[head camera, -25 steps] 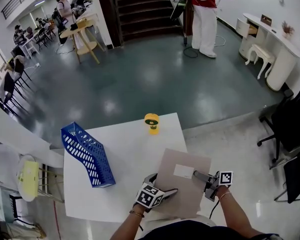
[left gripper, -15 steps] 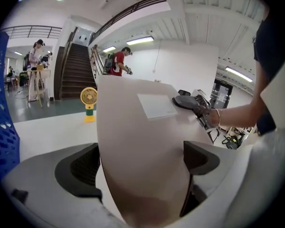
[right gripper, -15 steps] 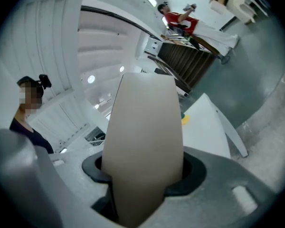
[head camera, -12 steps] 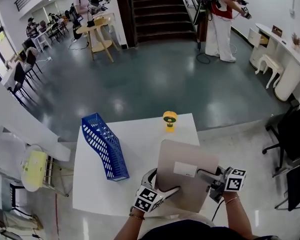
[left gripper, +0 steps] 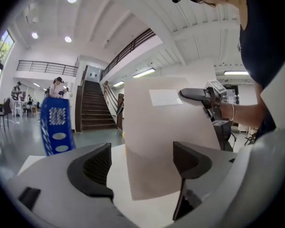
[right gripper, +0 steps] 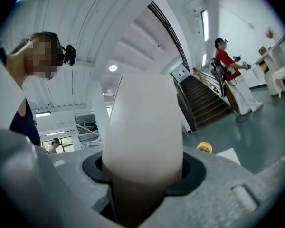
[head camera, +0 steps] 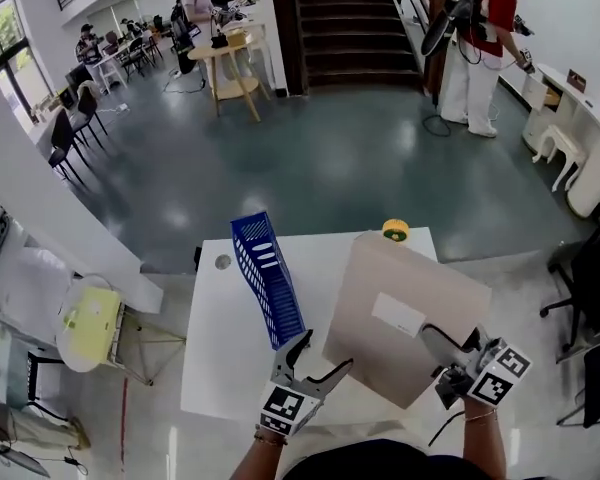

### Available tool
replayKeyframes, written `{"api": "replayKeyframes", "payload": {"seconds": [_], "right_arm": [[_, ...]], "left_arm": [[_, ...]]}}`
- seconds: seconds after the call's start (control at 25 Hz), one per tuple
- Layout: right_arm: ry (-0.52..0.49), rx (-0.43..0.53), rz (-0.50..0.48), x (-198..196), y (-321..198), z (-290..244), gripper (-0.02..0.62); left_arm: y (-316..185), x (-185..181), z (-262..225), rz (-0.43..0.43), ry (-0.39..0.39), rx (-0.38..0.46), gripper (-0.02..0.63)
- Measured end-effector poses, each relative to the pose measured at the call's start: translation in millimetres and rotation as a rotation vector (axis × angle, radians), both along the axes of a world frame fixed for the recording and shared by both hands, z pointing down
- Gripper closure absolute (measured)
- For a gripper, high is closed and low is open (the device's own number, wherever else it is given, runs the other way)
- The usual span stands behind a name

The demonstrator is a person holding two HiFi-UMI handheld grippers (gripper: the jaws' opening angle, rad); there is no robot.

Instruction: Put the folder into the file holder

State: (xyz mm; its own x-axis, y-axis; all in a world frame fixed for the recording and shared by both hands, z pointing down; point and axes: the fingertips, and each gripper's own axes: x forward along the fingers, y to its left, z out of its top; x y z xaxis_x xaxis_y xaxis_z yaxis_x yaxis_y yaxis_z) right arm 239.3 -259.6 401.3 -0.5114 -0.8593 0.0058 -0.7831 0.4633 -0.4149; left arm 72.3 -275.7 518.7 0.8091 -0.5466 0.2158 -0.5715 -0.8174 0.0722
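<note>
The right tongs (head camera: pixel 438 348) are clamped on the folder (head camera: pixel 400 288) at its 4 o'clock edge and hold it tilted above the bench (head camera: pixel 220 368). The left tongs (head camera: pixel 326 351), at its 7 o'clock corner, are closing, with that corner in their gap but not yet pinched. The blue file holder (head camera: pixel 268 278) stands at the folder's 9 o'clock. Gripped by one edge only, the folder may sag or twist, hit the holder's rim and tip it.

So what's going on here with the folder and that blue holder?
A person holds a gripper in each hand. The right gripper is clamped on the beige folder, holding it tilted above the white table, just right of the blue file holder. The left gripper has its jaws closing with the folder's lower edge between them, not pressed. The folder isn't in the holder yet.
</note>
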Motion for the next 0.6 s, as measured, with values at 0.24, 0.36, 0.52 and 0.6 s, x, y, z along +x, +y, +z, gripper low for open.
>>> {"api": "replayKeyframes", "payload": {"seconds": [0.24, 0.36, 0.52, 0.6], "right_arm": [[0.07, 0.146, 0.08, -78.7, -7.4, -69.5, 0.337], [0.102, 0.212, 0.103, -115.4, -12.9, -87.6, 0.336], [0.142, 0.244, 0.154, -158.0, -24.4, -90.8, 0.336], [0.184, 0.258, 0.177, -178.4, -29.1, -89.8, 0.336]], "left_arm": [[-2.8, -87.7, -15.7, -0.086, 0.033, 0.041, 0.322], [-2.5, -122.4, -20.7, -0.098, 0.034, 0.062, 0.385], [-4.0, -159.5, -23.0, -0.118, 0.008, 0.09, 0.463], [-4.1, -173.3, -24.3, -0.118, 0.02, 0.077, 0.506]]}}
